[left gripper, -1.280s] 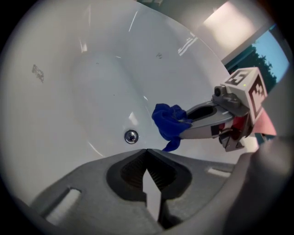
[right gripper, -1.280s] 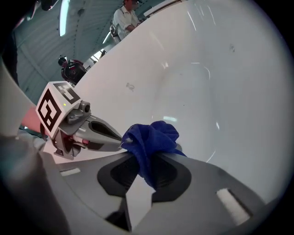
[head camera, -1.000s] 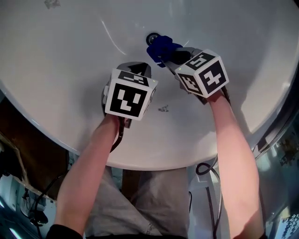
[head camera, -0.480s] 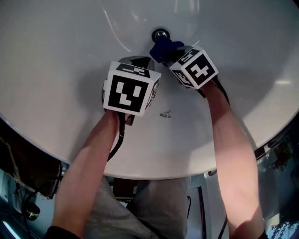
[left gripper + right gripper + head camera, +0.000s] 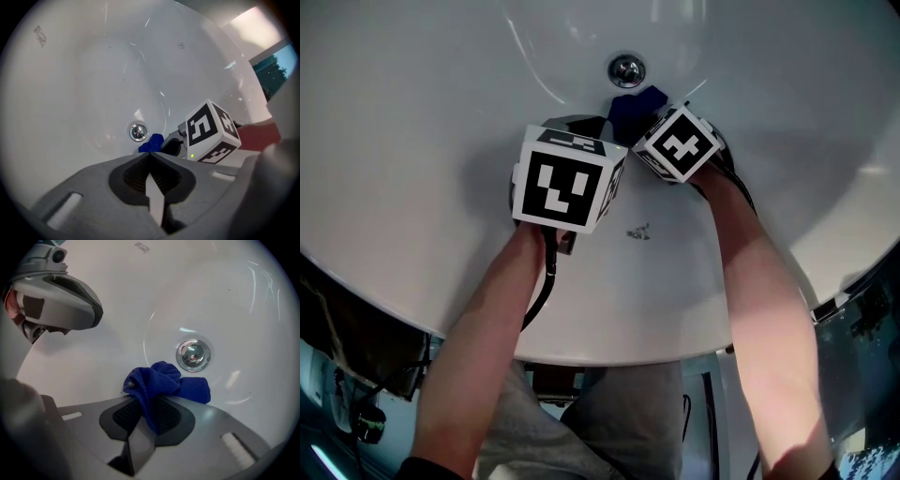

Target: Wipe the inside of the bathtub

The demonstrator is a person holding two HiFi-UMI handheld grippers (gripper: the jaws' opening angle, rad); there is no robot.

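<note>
Your left gripper (image 5: pixel 150 155) is held over the white inner wall of the bathtub (image 5: pixel 412 122), left of the drain (image 5: pixel 626 69) and nearer to you than it. Its jaws are pressed together at the tips, with nothing caught between them. Its marker cube (image 5: pixel 565 181) faces up at you, and a dark cable (image 5: pixel 546 281) runs back from it beside your left forearm. A small dark speck (image 5: pixel 637 232) lies on the tub surface on your side of the drain, between your two forearms.

The round chrome drain sits at the bottom of the tub, and the blue cloth (image 5: pixel 161 380) lies just beside it on your side. One folded end of the cloth reaches almost to the drain's rim; whether it touches the rim cannot be told.

Your right gripper (image 5: pixel 149 405) comes in from the right of the drain and nearer to you. Its jaws are clamped on the blue cloth, which is bunched between the ribbed pads and spills forward toward the drain. Its own marker cube (image 5: pixel 677 142) is tilted, just right of the cloth.
</note>
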